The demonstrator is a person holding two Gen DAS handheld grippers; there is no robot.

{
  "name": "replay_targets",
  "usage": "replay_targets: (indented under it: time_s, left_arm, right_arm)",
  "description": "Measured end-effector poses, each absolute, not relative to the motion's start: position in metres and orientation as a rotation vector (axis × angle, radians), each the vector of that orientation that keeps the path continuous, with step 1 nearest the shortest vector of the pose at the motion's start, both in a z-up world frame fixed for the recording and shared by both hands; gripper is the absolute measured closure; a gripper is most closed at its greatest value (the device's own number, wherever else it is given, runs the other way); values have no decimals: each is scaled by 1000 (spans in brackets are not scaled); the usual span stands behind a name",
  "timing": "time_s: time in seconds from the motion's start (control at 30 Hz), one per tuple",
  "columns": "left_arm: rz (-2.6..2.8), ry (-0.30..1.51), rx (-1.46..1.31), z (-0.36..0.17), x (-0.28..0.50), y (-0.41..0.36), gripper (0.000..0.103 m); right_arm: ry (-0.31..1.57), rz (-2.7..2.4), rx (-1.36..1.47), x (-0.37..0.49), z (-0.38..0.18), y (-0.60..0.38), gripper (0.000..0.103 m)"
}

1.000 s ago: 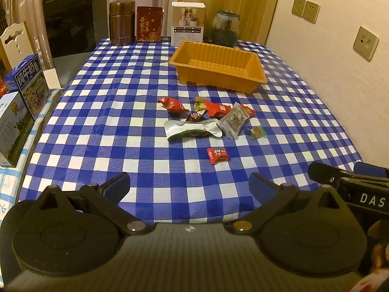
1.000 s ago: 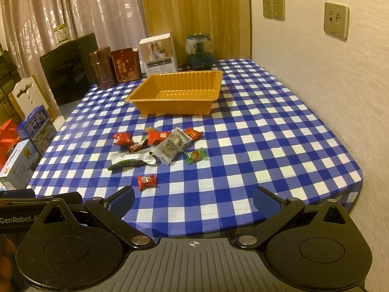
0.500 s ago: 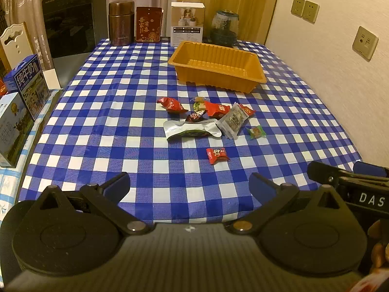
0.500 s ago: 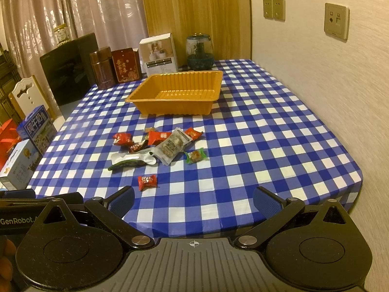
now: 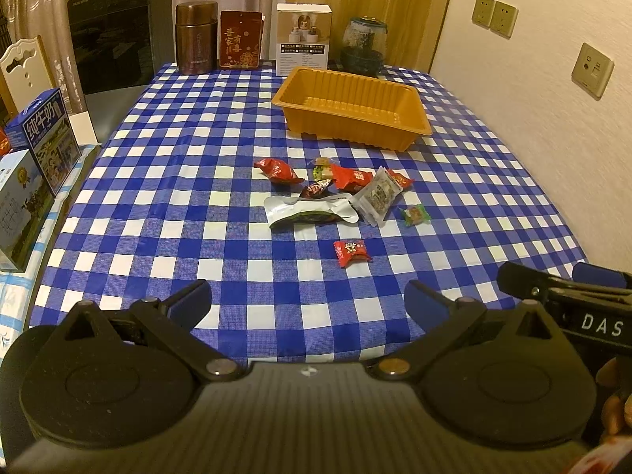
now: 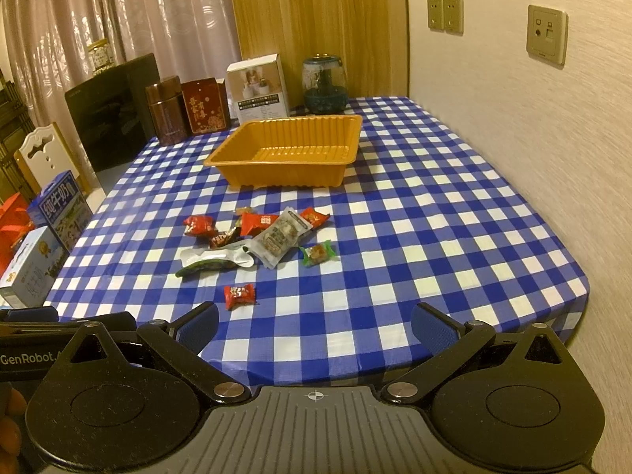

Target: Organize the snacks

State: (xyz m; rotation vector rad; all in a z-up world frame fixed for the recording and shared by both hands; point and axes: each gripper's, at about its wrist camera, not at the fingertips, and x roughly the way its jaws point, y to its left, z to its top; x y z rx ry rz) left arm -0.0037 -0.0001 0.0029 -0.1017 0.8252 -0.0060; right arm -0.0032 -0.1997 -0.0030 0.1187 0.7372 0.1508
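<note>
An empty orange tray [image 5: 410, 126] [image 6: 284, 173] stands on the blue-checked table [image 5: 177, 205] [image 6: 434, 229]. In front of it lie several wrapped snacks: red packets [image 5: 278, 170] [image 6: 199, 225], a silver-and-green pouch [image 5: 308, 213] [image 6: 215, 258], a clear bar packet [image 5: 377, 195] [image 6: 280, 241], a green candy [image 5: 414, 214] [image 6: 318, 252] and, nearest, a red candy [image 5: 351, 251] [image 6: 239, 295]. My left gripper [image 5: 308, 302] is open above the table's near edge, with nothing between its fingers. My right gripper [image 6: 314, 322] is open too, empty, just right of the red candy.
Along the far edge stand a brown canister [image 5: 196, 37], a red box [image 5: 241, 39], a white box [image 5: 303, 39] and a glass jar [image 5: 363, 47]. Milk cartons [image 5: 47, 138] sit off the table's left side. A wall with sockets [image 6: 547, 33] runs along the right.
Both views have shifted only slightly. The snacks and the tray have stayed where they were, and both grippers have stayed open.
</note>
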Motion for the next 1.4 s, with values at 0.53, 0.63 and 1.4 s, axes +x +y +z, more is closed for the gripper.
replay_targets:
  time_s: [0.53, 0.63, 1.4]
  left_arm:
    - [-6, 825, -102, 3, -4, -1, 0]
    - [-6, 825, -102, 3, -4, -1, 0]
    - [-55, 879, -152, -36, 30, 9, 0]
  right_arm:
    - [738, 150, 119, -3, -3, -200, 0]
    - [738, 150, 119, -3, -3, -200, 0]
    - [729, 124, 148, 31, -38, -212, 1]
